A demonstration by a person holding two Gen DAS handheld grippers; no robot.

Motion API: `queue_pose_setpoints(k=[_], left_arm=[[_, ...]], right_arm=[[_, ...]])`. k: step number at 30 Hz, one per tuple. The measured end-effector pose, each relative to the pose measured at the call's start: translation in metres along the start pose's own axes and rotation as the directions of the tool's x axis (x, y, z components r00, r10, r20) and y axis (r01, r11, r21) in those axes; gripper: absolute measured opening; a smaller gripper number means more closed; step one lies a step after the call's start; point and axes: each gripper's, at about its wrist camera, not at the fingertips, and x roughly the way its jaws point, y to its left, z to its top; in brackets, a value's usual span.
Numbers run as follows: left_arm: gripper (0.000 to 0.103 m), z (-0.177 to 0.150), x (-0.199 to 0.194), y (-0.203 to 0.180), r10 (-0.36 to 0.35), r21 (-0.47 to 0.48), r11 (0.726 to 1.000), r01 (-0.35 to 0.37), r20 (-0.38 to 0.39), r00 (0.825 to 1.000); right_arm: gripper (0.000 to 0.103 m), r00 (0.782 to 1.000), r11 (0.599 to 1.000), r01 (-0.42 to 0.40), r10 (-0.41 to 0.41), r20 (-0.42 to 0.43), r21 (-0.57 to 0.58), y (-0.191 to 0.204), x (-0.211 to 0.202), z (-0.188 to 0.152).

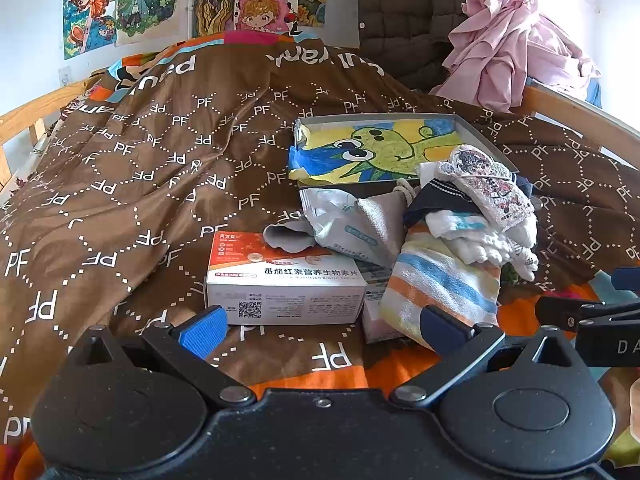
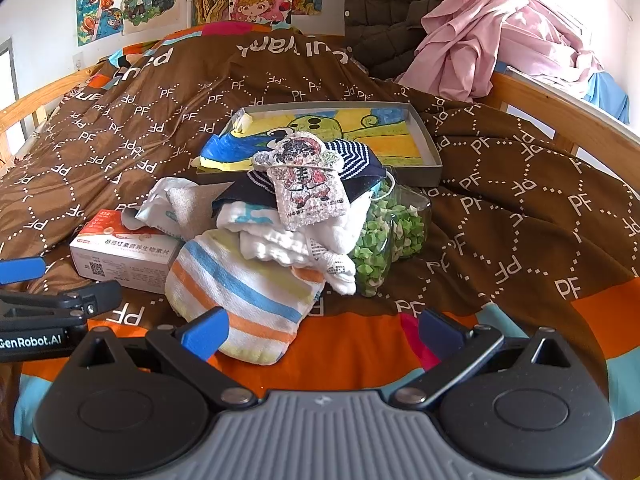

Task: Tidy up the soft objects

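Note:
A heap of soft things lies on the bed: a striped towel (image 2: 244, 300) in front, white cloths (image 2: 288, 240) on it, a navy striped garment (image 2: 352, 160) behind, and a small printed plush pouch (image 2: 304, 180) on top. The same striped towel (image 1: 440, 284) and pouch (image 1: 488, 184) show at the right in the left wrist view. A shallow grey box (image 2: 424, 136) lined with a frog drawing sits behind the heap. My right gripper (image 2: 320, 330) is open, just short of the towel. My left gripper (image 1: 326, 328) is open, in front of a white carton (image 1: 284, 288).
A brown PF-patterned quilt (image 1: 120, 184) covers the bed. A clear bag of green pieces (image 2: 392, 236) leans at the heap's right. A grey foil pouch (image 1: 344, 224) lies on the carton. Pink cloth (image 2: 492, 36) hangs over the wooden bed rail (image 2: 560, 120). Posters cover the far wall.

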Motion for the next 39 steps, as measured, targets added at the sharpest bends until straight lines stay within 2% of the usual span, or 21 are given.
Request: queue_pose_setpoints(k=[39], left_arm=[[0.102, -0.0019, 0.0027, -0.0012, 0.028, 0.023, 0.999, -0.028, -0.018, 0.999]], right_arm=[[0.103, 1.000, 1.000, 0.004, -0.004, -0.005, -0.001, -0.0003, 0.0005, 0.0004]])
